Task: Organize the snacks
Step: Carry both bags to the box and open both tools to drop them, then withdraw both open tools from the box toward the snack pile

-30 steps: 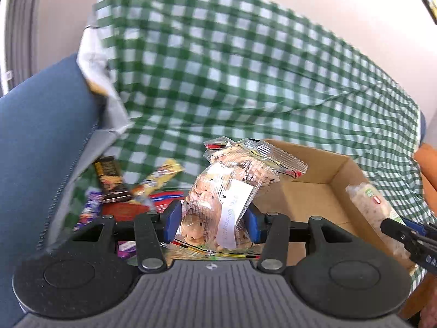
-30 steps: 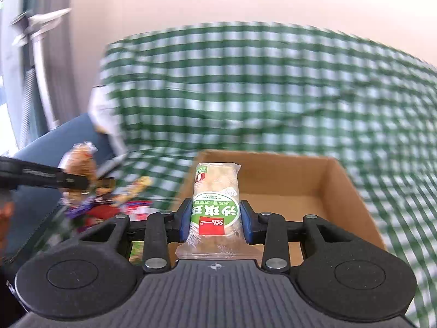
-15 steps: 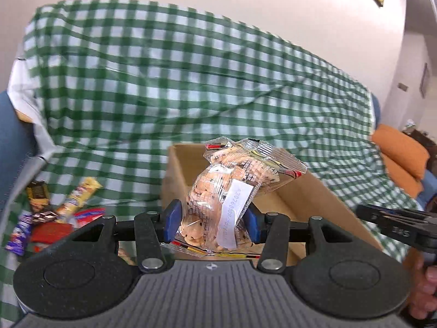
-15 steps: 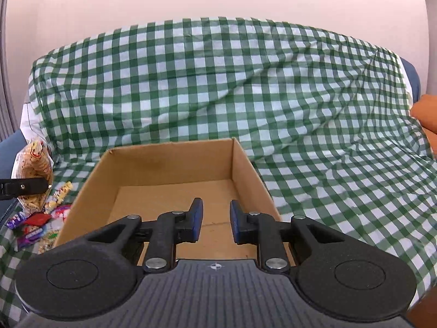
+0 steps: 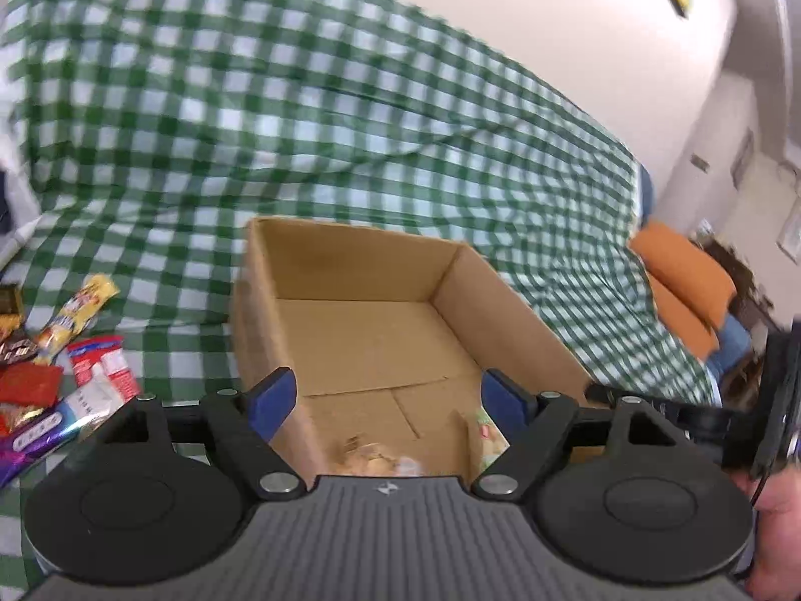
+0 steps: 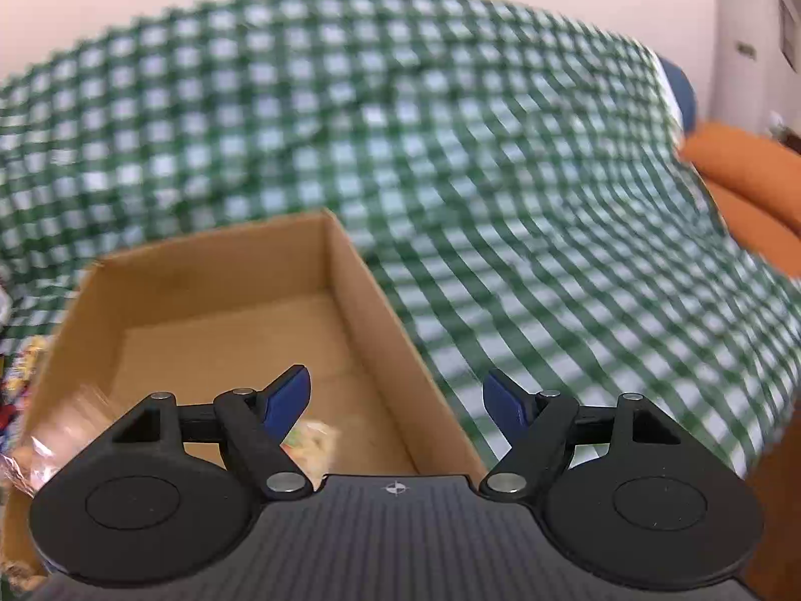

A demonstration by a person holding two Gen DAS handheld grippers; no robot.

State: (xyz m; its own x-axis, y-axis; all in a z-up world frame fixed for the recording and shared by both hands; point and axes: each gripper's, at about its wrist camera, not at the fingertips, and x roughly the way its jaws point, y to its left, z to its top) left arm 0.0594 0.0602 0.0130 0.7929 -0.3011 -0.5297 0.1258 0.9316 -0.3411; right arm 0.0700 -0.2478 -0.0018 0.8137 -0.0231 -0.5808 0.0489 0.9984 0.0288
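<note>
An open cardboard box (image 5: 350,255) sits on a green checked cloth; it also shows in the right wrist view (image 6: 370,300). My left gripper (image 5: 388,393) is open and empty above the box's near end. The clear bag of biscuits (image 5: 373,458) lies blurred on the box floor just below it, beside the green-labelled rice cracker pack (image 5: 488,433). My right gripper (image 6: 398,393) is open and empty over the box's right wall. The cracker pack (image 6: 310,443) and the biscuit bag (image 6: 55,440) lie in the box below it.
Several loose snack packs (image 5: 60,365) lie on the cloth left of the box. Orange cushions (image 5: 686,270) sit at the far right. The right gripper body and a hand (image 5: 771,430) show at the left view's right edge.
My left gripper opened and let the biscuit bag drop into the box. My right gripper, which released the cracker pack earlier, opened wider and shifted right.
</note>
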